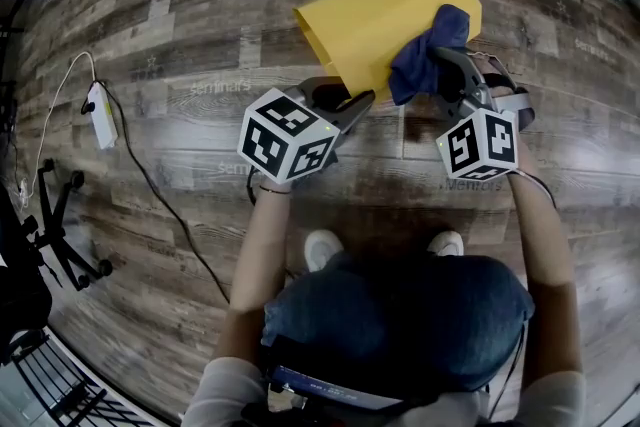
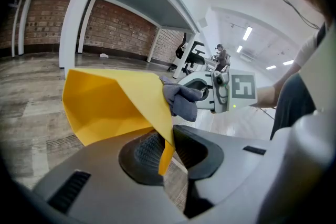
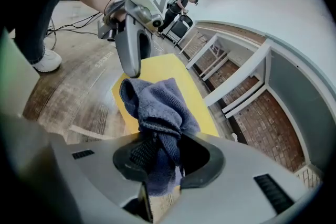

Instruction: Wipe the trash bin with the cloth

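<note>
While left gripper (image 2: 165, 147) jaws pinch trash bin (image 2: 105, 102) rim — right gripper (image 3: 160, 152) jaws pinch cloth (image 3: 157, 107).

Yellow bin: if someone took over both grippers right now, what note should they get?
Left gripper: shut on the bin at its rim; the bin lies on its side on the floor.
Right gripper: shut on the blue cloth, which is at the bin's outer wall.
Done: bin gripped, cloth in place. How much is wiped can't be told.
Left: wipe the bin's walls.
</note>
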